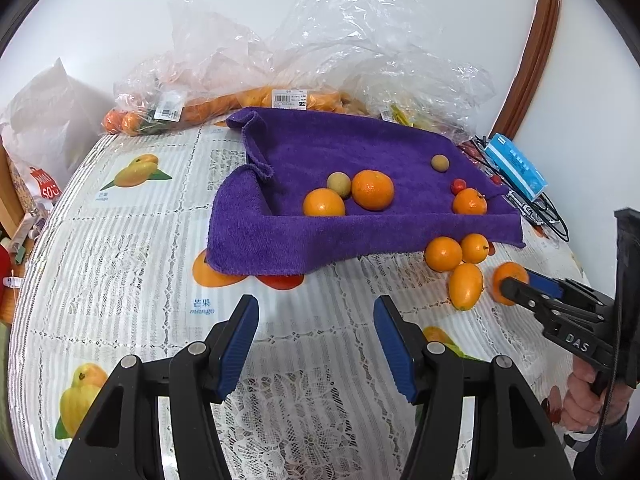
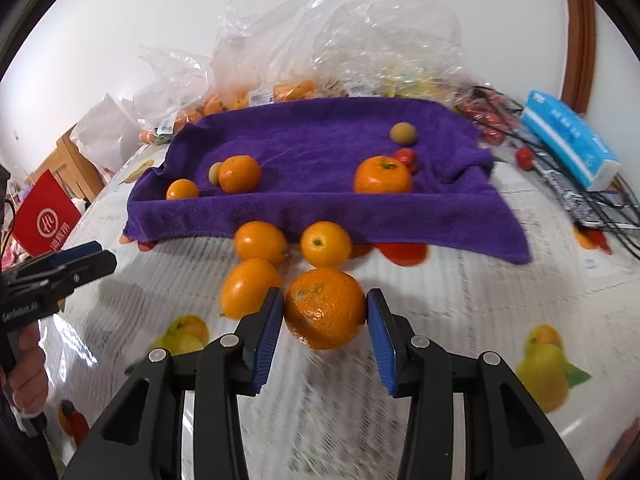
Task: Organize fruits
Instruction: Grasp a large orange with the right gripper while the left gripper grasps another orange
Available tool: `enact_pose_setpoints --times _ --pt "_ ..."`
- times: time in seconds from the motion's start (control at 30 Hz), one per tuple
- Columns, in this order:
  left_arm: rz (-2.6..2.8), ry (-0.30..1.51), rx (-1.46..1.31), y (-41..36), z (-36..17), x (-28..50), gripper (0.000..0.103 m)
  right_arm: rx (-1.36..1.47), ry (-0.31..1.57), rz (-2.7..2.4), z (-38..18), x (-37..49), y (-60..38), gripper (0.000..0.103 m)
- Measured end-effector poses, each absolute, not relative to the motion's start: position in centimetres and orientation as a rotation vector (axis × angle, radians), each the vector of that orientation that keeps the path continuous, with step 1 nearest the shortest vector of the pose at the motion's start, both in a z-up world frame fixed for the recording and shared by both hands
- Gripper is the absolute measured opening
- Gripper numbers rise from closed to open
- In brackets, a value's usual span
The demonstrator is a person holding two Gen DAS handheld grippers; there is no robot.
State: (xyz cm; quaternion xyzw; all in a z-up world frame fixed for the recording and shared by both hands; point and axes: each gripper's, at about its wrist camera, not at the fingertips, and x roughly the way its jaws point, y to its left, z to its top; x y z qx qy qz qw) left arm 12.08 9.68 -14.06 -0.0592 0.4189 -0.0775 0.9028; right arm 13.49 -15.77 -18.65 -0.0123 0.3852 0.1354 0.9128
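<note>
One oval kumquat (image 2: 249, 287), lengthwise tongs-ward.

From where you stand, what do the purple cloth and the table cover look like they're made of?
The purple cloth looks like soft terry or microfibre: a fuzzy, matte pile that slumps in folds. The table cover seems to be white lace under clear, glossy plastic with printed fruit pictures; its sheen suggests vinyl, though I can't be sure.
</note>
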Motion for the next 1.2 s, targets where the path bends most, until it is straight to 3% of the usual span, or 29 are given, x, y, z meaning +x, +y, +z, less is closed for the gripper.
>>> enact_pose_setpoints --times 0.97,1.07,1.13,1.2 --pt "-0.363 0.929 -0.023 -2.6 -16.8 14.3 0.056 -0.124 0.75 0.178 -20.1 11.6 -21.6 0.043" --pt "-0.374 0.932 0.003 -4.2 -17.1 14.6 0.049 -0.075 0.762 0.207 -20.1 11.9 -22.5 0.043" --pt "-0.358 0.93 0.022 -4.8 -17.3 14.8 0.035 -0.053 0.783 0.218 -20.4 12.3 -22.7 0.043" --pt "-0.351 0.918 0.032 -5.0 -17.4 14.8 0.032 -0.035 0.808 0.226 -20.7 12.8 -22.9 0.044"
